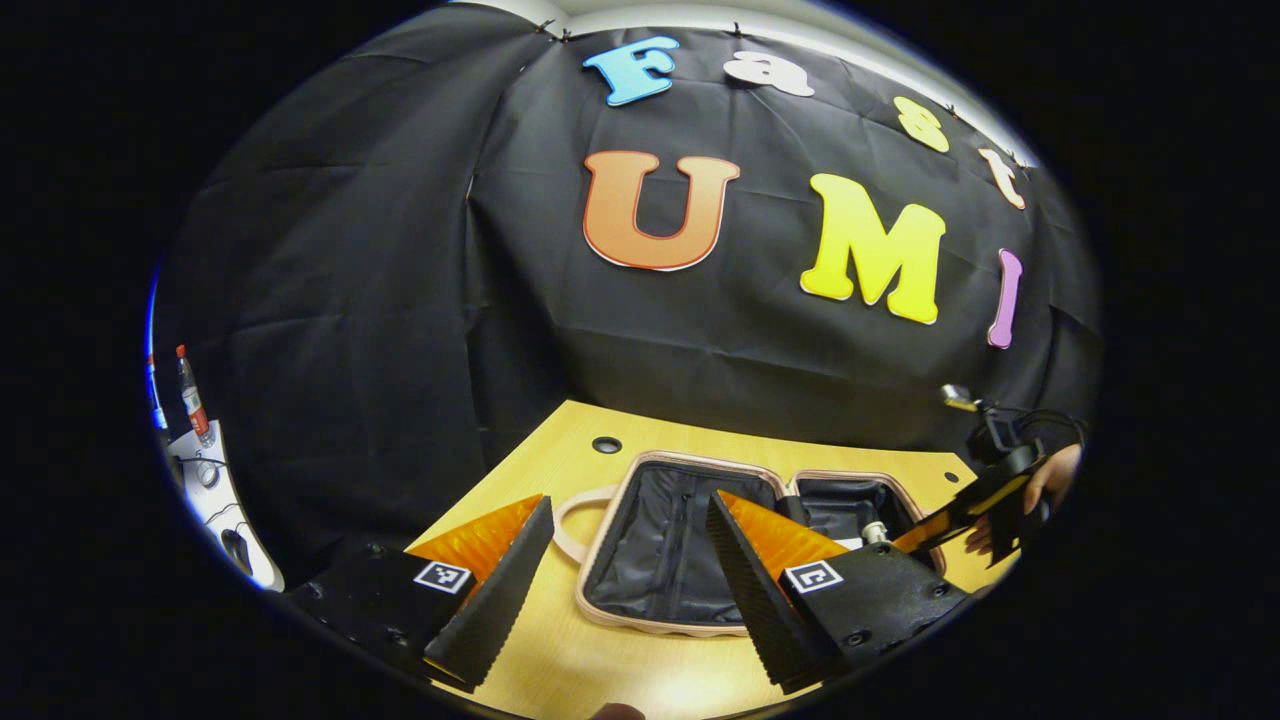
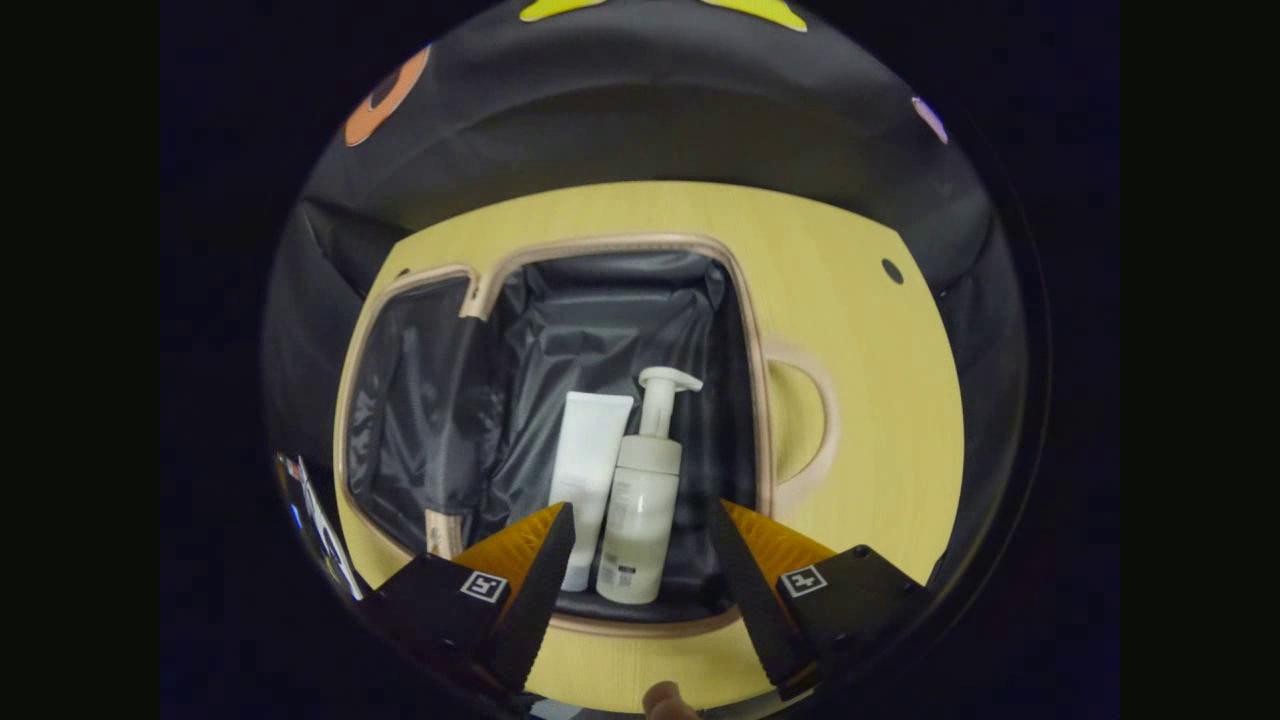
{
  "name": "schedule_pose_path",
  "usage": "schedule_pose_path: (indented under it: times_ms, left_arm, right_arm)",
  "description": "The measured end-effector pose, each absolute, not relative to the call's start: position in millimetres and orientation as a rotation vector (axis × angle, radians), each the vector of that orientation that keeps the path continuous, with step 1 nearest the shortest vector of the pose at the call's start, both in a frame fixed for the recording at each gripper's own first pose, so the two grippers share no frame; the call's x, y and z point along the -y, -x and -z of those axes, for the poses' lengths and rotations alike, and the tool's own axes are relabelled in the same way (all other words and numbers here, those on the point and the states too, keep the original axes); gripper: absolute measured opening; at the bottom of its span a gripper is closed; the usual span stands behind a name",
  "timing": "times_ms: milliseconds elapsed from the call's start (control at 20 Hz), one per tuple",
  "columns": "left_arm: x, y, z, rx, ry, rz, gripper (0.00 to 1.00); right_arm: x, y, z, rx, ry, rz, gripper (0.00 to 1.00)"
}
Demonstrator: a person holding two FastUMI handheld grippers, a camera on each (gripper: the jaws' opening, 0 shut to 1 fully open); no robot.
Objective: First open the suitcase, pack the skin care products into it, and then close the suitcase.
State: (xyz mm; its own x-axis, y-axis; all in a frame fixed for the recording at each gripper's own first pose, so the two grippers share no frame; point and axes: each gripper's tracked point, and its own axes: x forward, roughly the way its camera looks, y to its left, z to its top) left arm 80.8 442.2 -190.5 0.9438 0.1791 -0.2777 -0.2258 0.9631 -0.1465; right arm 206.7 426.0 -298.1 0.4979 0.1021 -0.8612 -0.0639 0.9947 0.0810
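Across the lower middle of the left gripper view I see the suitcase (image 1: 665, 560) lying open flat on the pale wooden worktop (image 1: 560, 440), its beige rim framing black lining and its handle loop toward the left of the frame. My left hand-held gripper (image 1: 630, 590) hovers above the near edge of the case with its ridged fingers spread wide and nothing between them. At the right edge of that frame I can make out the right hand-held gripper (image 1: 975, 515) with a hand (image 1: 1050, 480) behind it, over the far half of the case. Turning to the right gripper view, the suitcase (image 2: 560, 250) takes up the centre of the frame, and both skin care products lie side by side in its larger compartment: a white tube (image 2: 588, 470) on the left, touching or just beside a pump bottle (image 2: 640, 510) on the right (nozzle pointing to the upper part of the frame). The right hand-held gripper (image 2: 640, 580) is open too, its fingers either side of the bottle's base but apart from it, holding nothing. A fingertip (image 2: 668, 700) peeks in at the bottom edge of the frame.
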Motion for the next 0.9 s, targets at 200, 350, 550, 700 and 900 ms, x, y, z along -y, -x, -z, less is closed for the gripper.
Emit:
schedule_pose_path:
  times_ms: [200,350,550,700,900]
  left_arm:
    - [-473,-102,224,-0.310,0.297,-0.219,0.98]
    - [-486,-117,263,-0.382,0.444,-0.217,0.98]
    - [-497,-139,309,-0.433,0.766,-0.217,0.98]
    - [-506,-149,344,-0.488,0.934,-0.257,0.96]
    - [-505,-164,368,-0.510,1.123,-0.248,0.93]
  right_arm:
    - [-411,-184,235,-0.890,0.025,-0.180,0.80]
    - [-389,-153,177,-0.741,0.078,-0.246,0.80]
    - [-344,-107,125,-0.585,0.067,-0.257,0.80]
    - [-302,-80,129,-0.579,0.012,-0.208,0.78]
    - [-265,-60,149,-0.634,-0.130,-0.123,0.80]
